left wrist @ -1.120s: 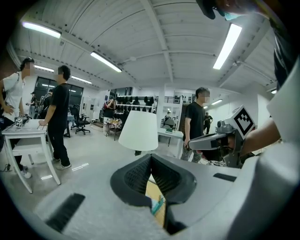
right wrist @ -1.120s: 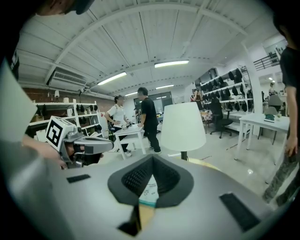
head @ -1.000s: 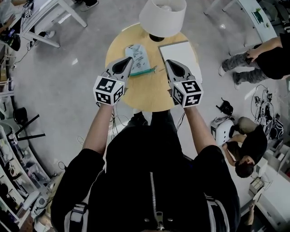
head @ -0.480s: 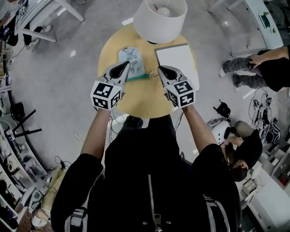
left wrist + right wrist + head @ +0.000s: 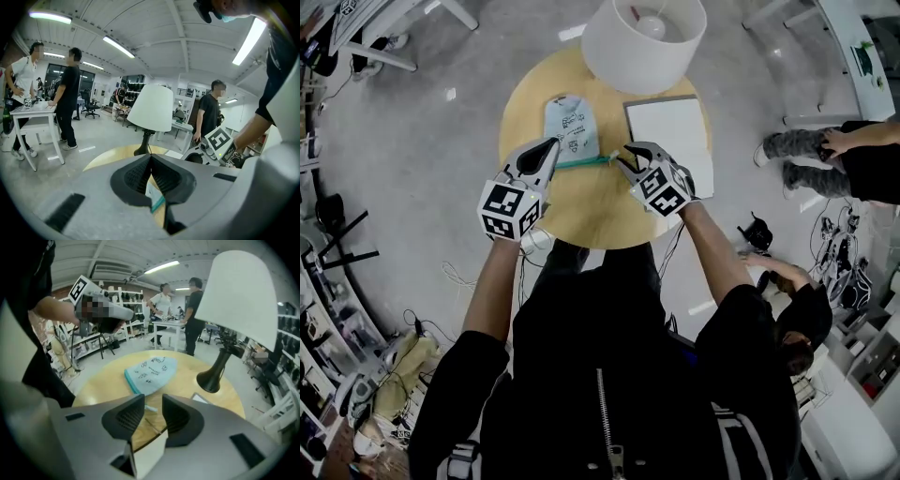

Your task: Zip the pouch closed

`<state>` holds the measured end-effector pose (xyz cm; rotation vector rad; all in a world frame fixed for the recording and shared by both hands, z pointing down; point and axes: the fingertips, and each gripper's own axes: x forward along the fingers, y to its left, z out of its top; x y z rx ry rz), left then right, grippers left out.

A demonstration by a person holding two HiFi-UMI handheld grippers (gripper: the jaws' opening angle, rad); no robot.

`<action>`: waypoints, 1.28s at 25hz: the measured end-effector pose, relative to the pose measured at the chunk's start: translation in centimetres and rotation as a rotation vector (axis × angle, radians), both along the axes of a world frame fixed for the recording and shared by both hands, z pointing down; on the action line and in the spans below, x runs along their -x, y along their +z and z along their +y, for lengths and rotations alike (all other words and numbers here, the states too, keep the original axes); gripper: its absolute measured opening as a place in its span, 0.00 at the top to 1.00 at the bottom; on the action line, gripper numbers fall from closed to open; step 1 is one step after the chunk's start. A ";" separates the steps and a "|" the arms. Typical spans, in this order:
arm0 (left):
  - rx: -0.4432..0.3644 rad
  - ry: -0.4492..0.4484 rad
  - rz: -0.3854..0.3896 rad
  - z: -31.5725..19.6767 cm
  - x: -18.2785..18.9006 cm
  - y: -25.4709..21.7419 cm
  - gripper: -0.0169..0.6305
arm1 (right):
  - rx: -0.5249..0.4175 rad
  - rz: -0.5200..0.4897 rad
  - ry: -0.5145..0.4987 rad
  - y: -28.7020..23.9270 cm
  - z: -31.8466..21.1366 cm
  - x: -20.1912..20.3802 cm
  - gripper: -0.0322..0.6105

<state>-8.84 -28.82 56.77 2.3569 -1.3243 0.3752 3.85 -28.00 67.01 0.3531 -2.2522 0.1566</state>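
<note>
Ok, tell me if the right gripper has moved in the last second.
Yes. The right gripper has slid left off the white pad's edge toward the pouch's zip, its jaws opening with nothing gripped.

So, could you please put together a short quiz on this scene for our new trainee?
1. Which thing stands on the round table beyond the pouch? A: a lamp with a white shade. B: a kettle. C: a vase.
2. True or false: the right gripper is clamped on the pouch.
3. Which gripper has its jaws together?
Key: 1 A. 2 False: its jaws are opening with nothing between them, and the pouch lies flat on the table. 3 The left gripper.
</note>
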 end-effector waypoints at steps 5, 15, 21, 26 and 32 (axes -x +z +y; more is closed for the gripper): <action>0.022 -0.013 -0.003 0.4 0.8 0.7 0.96 | -0.059 0.156 -0.195 3.7 0.8 -0.1 0.74; 0.069 -0.046 -0.008 1.2 2.2 2.6 0.96 | -0.162 0.316 -0.482 8.1 1.4 1.1 0.77; 0.089 -0.059 -0.006 2.2 2.6 3.4 0.96 | -0.138 0.365 -0.494 9.6 1.7 1.2 0.91; 0.093 -0.055 -0.003 3.0 3.2 3.3 0.96 | -0.052 0.325 -0.383 8.7 2.4 1.2 0.92; 0.071 -0.027 -0.002 3.9 2.9 2.7 0.96 | 0.135 0.116 -0.106 4.6 2.7 2.0 0.92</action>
